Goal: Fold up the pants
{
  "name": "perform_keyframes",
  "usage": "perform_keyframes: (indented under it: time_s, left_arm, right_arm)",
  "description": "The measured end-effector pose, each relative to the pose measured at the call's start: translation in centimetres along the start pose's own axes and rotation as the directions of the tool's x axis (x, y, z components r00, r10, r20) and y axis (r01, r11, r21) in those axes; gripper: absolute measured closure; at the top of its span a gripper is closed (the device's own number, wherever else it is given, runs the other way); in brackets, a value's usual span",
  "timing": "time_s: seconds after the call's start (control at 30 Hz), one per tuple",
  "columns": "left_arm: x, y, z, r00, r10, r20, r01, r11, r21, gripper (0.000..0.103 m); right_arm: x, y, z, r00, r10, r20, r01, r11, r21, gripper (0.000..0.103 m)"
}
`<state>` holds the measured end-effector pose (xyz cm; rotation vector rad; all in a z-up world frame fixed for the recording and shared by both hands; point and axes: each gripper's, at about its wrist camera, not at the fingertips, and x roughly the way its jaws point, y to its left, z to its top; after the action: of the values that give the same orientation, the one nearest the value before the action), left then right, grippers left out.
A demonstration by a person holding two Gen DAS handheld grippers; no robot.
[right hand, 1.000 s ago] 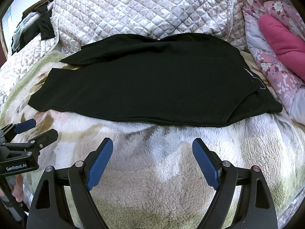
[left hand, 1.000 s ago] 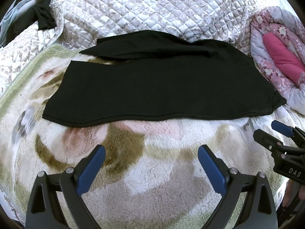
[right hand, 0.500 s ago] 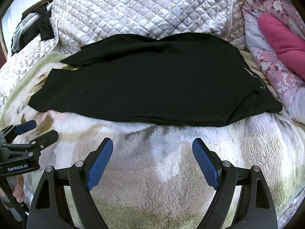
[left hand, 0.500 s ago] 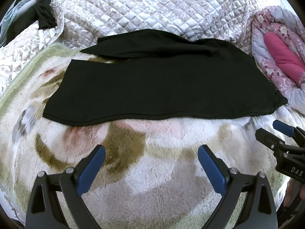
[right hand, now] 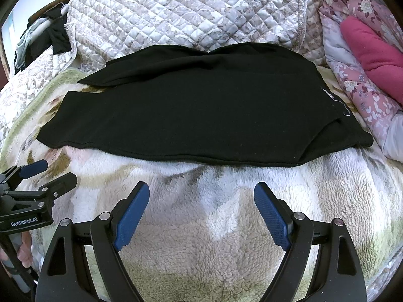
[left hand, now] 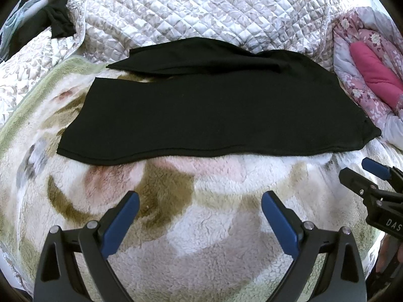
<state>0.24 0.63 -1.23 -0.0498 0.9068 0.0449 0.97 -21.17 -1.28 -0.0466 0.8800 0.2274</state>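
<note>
Nothing has really moved since a second ago: both grippers hover in the same spot, pants unchanged. Black knit pants [left hand: 214, 110] lie flat across the fluffy cream-and-brown fleece blanket [left hand: 201, 226], waistband at my right, leg hems at my left, far leg partly splayed behind the near one. Left gripper [left hand: 200, 207] has its jaws spread wide and empty, over blanket just short of the near edge. Right gripper [right hand: 201, 198] is the same: spread, holding nothing, short of the near edge too.

My read: legs aren't fully stacked yet, so the first fold is still pending. To do it cleanly I'd take the left gripper to the far leg's hem corner and the right one to the far waistband corner near the white label print [right hand: 335, 98], pinch only the pants layer and not the fleece, then lift both together and lay them edge to edge. Uneven lift will skew the seam. Quilted grey bedspread [left hand: 201, 7] behind leaves little room.
</note>
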Motion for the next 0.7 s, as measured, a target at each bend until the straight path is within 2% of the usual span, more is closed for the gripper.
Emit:
perform_keyframes:
  time_s: [0.7]
  left_arm:
    - [-0.04,0.44,0.25,1.000,-0.005,-0.003,0.005,1.000,0.000,0.004]
  right_arm:
    - [0.02,-0.46,0.10,1.000,-0.003,0.001,0.003,1.000,0.018,0.018]
